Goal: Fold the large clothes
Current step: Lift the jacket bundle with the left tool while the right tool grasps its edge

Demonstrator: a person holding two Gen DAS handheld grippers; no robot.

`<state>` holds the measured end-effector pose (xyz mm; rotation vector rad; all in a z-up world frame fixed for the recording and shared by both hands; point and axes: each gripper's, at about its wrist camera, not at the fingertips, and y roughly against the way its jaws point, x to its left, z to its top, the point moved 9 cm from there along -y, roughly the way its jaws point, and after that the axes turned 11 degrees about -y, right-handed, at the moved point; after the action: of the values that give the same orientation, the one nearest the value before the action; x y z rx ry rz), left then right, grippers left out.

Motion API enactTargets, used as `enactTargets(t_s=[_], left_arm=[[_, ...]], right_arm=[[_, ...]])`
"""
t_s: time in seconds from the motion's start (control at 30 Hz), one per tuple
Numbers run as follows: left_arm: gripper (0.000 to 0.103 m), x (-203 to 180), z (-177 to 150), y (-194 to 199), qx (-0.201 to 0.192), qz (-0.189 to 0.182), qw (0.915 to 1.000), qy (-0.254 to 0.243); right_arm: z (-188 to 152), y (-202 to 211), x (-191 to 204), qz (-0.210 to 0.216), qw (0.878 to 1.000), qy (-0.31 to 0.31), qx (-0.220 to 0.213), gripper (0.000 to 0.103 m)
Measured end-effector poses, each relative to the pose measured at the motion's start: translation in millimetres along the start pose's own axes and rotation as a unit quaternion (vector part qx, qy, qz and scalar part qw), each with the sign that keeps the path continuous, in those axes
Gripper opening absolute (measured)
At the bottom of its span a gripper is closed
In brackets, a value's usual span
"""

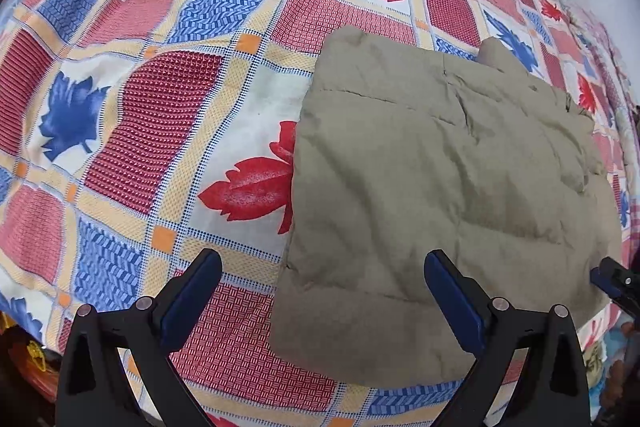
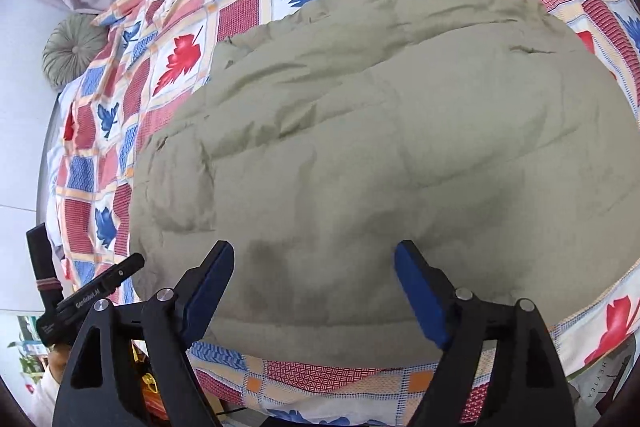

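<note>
**Bed inspection: jacket part-folded, both grippers free**

Patchwork bedspread (image 1: 208,131) with red and blue leaf squares covers the bed and serves as the work surface. On it, near the front edge, lies the jacket (image 2: 360,155), an olive padded garment, lying as a compact, roughly rectangular bundle with the collar end away from the cameras.

Left gripper (image 1: 322,297) hangs above the jacket's left border, jaws wide, nothing between them. Right gripper (image 2: 314,289) stands over the near hem, jaws wide, pads clear of the cloth.

Judgement: one fold appears complete and released; a further fold remains. Next move calls for both grippers to descend onto the near hem, close on its corners and carry it toward the collar. Padding is bulky and may spring back.
</note>
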<state>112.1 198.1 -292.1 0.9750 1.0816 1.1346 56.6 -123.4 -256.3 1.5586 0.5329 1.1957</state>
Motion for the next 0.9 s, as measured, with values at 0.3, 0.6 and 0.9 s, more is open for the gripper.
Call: enactTargets(t_s=[0.3, 0.6, 0.9], left_arm=[[0.101, 9, 21, -44, 0.019, -0.194, 0.9809, 0.001], [0.101, -53, 32, -61, 0.042, -0.320, 0.9464, 0.004], [0.038, -72, 31, -68, 0.062, -0.314, 0.9473, -0.018]], right_arm=[[-10, -13, 0, -0.001, 1.000, 0.010, 0.024, 0.085], [-15, -21, -6, -0.015, 0.999, 0.018, 0.026, 0.085], [-16, -22, -4, -0.012, 0.999, 0.018, 0.038, 0.085]])
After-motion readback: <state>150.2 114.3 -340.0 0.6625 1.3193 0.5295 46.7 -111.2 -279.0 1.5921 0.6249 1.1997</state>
